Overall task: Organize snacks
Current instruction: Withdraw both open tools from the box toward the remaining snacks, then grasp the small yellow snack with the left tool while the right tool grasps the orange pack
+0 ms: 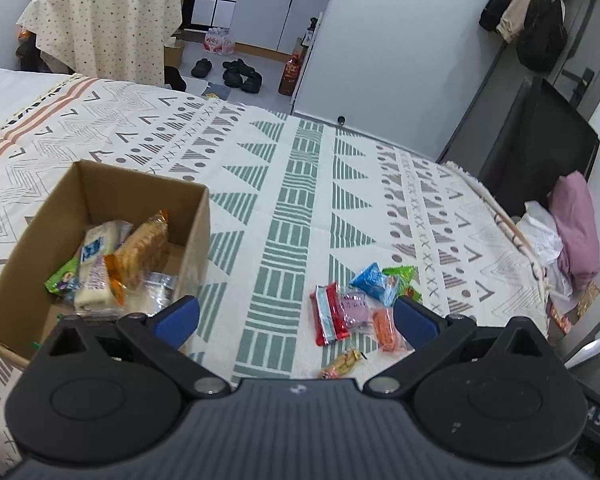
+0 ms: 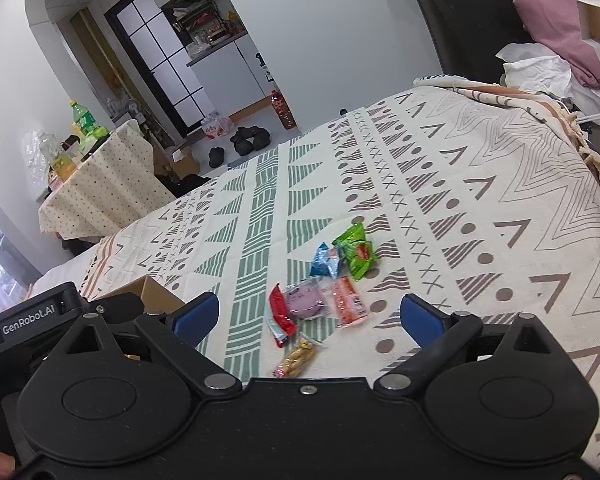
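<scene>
Six loose snack packets (image 2: 320, 300) lying on the bedspread (image 2: 480, 200) beside the cardboard box (image 1: 100, 184) | both claws – left (image 1: 296, 316), right (image 2: 308, 312) – gaping wide, holding nothing | taking one packet at a time.

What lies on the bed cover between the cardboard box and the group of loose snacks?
Nothing lies there. In the left wrist view, only bare patterned bed cover separates the cardboard box from the loose snacks, the red packet nearest.

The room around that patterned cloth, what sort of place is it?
Most likely a small lived-in flat, a bedroom opening onto a kitchen. The patterned bedspread covers a bed, shoes lie on the floor, and white kitchen cabinets stand beyond.
</scene>
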`<state>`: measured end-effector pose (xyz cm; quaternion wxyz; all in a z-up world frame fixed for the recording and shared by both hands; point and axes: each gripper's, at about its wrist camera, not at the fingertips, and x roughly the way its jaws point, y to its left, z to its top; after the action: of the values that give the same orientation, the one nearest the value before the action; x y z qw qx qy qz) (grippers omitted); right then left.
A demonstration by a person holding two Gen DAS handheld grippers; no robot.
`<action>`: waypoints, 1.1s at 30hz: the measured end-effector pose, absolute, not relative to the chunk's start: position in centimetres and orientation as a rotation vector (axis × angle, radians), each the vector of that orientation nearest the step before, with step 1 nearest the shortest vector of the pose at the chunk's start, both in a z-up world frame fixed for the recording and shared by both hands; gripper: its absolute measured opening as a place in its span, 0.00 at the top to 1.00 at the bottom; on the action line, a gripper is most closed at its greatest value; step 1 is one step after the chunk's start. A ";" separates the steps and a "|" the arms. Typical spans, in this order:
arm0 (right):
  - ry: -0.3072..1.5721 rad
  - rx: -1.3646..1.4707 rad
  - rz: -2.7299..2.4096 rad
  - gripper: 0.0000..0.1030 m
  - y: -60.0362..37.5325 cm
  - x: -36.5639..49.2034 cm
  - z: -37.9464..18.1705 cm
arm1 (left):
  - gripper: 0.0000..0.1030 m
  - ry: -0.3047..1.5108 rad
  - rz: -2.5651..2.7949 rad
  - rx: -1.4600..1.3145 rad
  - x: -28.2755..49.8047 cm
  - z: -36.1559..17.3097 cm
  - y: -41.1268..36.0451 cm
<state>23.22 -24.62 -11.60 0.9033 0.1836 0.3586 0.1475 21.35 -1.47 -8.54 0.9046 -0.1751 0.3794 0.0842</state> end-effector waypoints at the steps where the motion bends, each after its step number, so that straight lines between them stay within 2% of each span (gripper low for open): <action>1: 0.741 0.376 0.311 0.05 -24.9 23.2 -11.7 | 0.00 0.788 0.176 -0.357 21.4 -8.7 -1.8; 7: 0.751 0.363 0.341 0.05 -26.7 23.5 -12.9 | 0.00 0.812 0.164 -0.329 22.1 -9.9 -3.6; 15: 0.788 0.482 0.350 0.06 -28.4 24.7 -15.6 | 0.03 0.900 0.150 -0.307 23.6 -12.7 -5.4; 20: 0.811 0.529 0.351 0.13 -28.7 25.6 -17.1 | 0.04 0.933 0.147 -0.285 24.5 -13.9 -6.6; 26: 0.847 0.578 0.330 0.24 -29.5 27.1 -19.0 | 0.14 0.999 0.144 -0.277 25.8 -16.0 -7.3; 33: 0.886 0.600 0.338 0.26 -29.7 28.3 -20.6 | 0.22 1.053 0.128 -0.272 27.0 -18.0 -7.8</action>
<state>28.28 -29.66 -20.63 0.8467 0.2845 0.4201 0.1602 26.96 -7.84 -18.04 0.8537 -0.1295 0.5007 0.0608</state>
